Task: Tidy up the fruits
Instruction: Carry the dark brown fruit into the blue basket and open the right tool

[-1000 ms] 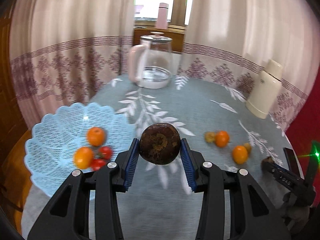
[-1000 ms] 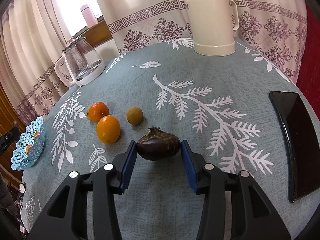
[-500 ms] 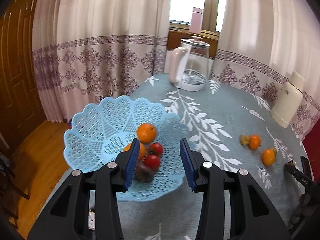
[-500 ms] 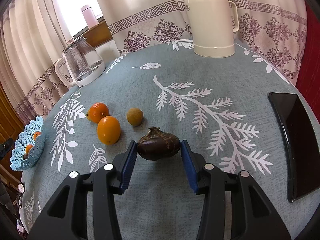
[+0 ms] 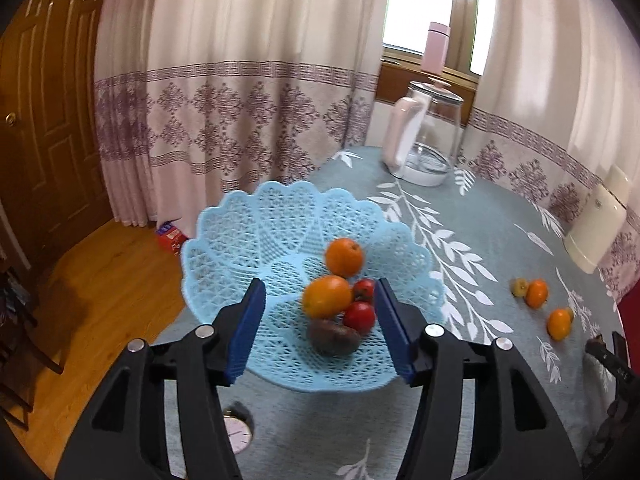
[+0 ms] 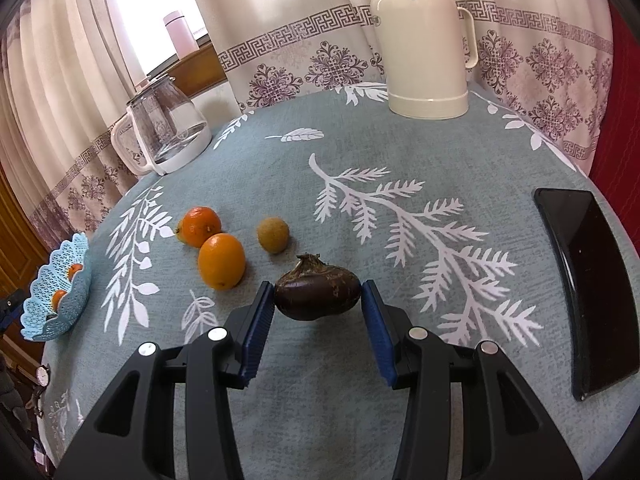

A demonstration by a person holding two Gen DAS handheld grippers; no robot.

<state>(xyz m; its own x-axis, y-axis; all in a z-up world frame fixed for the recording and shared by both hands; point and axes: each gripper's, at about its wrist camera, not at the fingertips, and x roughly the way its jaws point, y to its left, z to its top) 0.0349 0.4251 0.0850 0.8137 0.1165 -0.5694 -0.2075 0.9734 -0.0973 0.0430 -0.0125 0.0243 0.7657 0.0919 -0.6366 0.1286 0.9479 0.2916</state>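
My left gripper point(image 5: 320, 300) hangs open above the light blue lattice basket point(image 5: 248, 248). Below its jaws a round brown fruit point(image 5: 334, 336) lies in the basket beside two oranges point(image 5: 344, 258) and two small red tomatoes point(image 5: 362, 316). My right gripper point(image 6: 318, 300) is shut on a dark brown fruit with a stubby stem point(image 6: 318, 292), both blue pads pressed against its sides just over the tablecloth. Two oranges point(image 6: 221, 266) and a small tan fruit point(image 6: 273, 234) lie on the cloth to its left. The basket point(image 6: 60, 300) stands at the table's far left edge.
A glass kettle point(image 6: 164, 132) and a cream thermos point(image 6: 424, 40) stand at the back of the table. A black phone point(image 6: 580, 292) lies at the right. A wristwatch point(image 5: 236, 434) rests near the basket. The table edge drops to a wooden floor point(image 5: 100, 280).
My left gripper carried the round brown fruit over the basket, opened, and the fruit now lies in the basket. The right gripper and its fruit have stayed put.
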